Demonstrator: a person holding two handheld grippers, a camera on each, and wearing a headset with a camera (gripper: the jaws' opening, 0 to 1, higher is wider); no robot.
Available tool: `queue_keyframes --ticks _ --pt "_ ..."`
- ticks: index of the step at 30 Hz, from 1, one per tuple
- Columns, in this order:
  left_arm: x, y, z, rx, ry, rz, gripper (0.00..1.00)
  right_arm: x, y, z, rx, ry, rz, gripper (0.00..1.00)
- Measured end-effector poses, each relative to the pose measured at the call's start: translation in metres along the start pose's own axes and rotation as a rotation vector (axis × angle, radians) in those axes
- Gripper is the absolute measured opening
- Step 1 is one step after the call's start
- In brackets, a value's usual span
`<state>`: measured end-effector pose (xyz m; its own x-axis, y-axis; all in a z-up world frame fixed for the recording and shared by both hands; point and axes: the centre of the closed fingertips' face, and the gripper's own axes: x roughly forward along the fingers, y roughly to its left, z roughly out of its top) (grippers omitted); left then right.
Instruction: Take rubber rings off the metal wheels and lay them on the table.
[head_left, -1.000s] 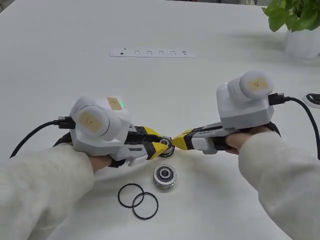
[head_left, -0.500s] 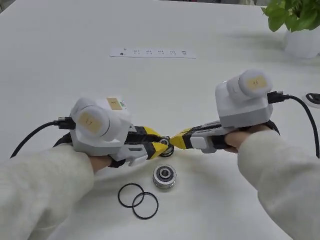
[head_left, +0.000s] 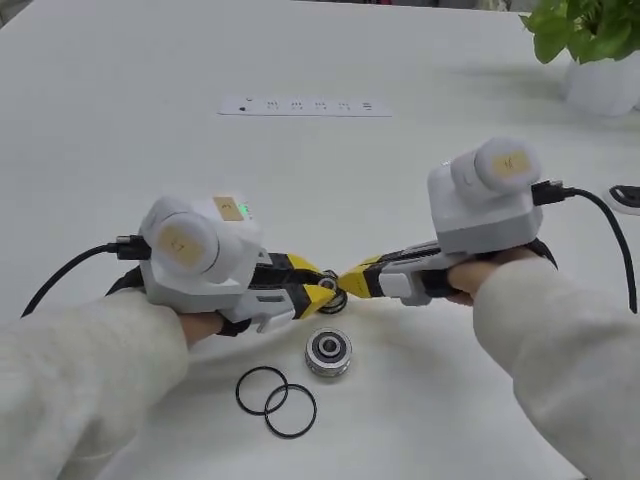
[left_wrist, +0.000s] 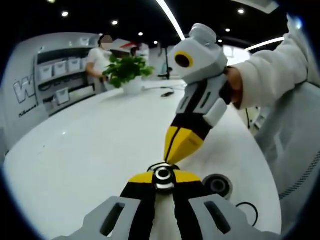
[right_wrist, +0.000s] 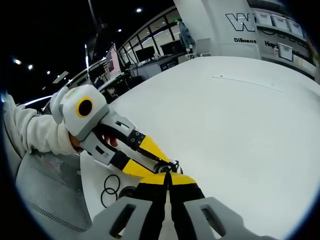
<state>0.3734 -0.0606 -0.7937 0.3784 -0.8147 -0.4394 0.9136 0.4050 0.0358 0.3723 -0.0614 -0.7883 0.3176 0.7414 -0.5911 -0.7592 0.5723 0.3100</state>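
The step in hand is the stripping of one wheel. The left tool (head_left: 318, 296) is clamped on the held wheel (left_wrist: 163, 174) just above the table (head_left: 300, 180), gripping it by its sides. The right tool (head_left: 352, 283) meets it from 2 o'clock with its jaws drawn to a narrow point at the wheel's rim. There it appears to nip the fitted ring (left_wrist: 156, 166), a thin black arc at the wheel's upper edge.

The next move, by this reading, calls for the right tool to draw the band outward and over the rim. The left tool must keep the wheel from turning or slipping. After that the ring goes down on the table.

The held wheel is small, bright metal with a dark hub. Its band is slim and looks stretchy, so it could snap back or spring loose if the pinch is shallow.

A loose wheel (head_left: 328, 352) lies flat at 6 o'clock from the held one, close by, and its rim looks bare. At 7 o'clock from it lie two black rings, the near ring (head_left: 291, 411) overlapping the far ring (head_left: 262, 390), so part of the job looks done.
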Motion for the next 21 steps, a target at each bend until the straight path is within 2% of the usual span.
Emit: queue_keyframes --ticks 2,4,5,6,9,21 --pt "0.0 0.0 0.0 0.0 0.0 0.0 0.14 0.0 0.001 0.0 0.001 -0.001 0.003 0.0" --pt "0.0 -0.001 0.001 0.0 0.0 0.0 0.14 -0.002 0.002 0.009 0.019 -0.042 0.012 0.0" --pt "0.0 -0.001 0.001 0.0 0.001 0.0 0.14 -0.003 0.002 0.017 0.029 -0.083 0.011 0.0" --pt "0.0 -0.002 0.001 0.0 0.001 0.001 0.14 -0.005 0.003 0.017 0.038 -0.073 0.021 0.0" --pt "0.0 -0.003 0.001 0.002 0.002 0.0 0.14 -0.002 0.003 0.012 0.008 -0.052 0.006 0.0" --pt "0.0 -0.006 0.004 0.026 0.019 0.005 0.14 -0.004 -0.001 0.008 0.034 -0.041 -0.007 0.0"
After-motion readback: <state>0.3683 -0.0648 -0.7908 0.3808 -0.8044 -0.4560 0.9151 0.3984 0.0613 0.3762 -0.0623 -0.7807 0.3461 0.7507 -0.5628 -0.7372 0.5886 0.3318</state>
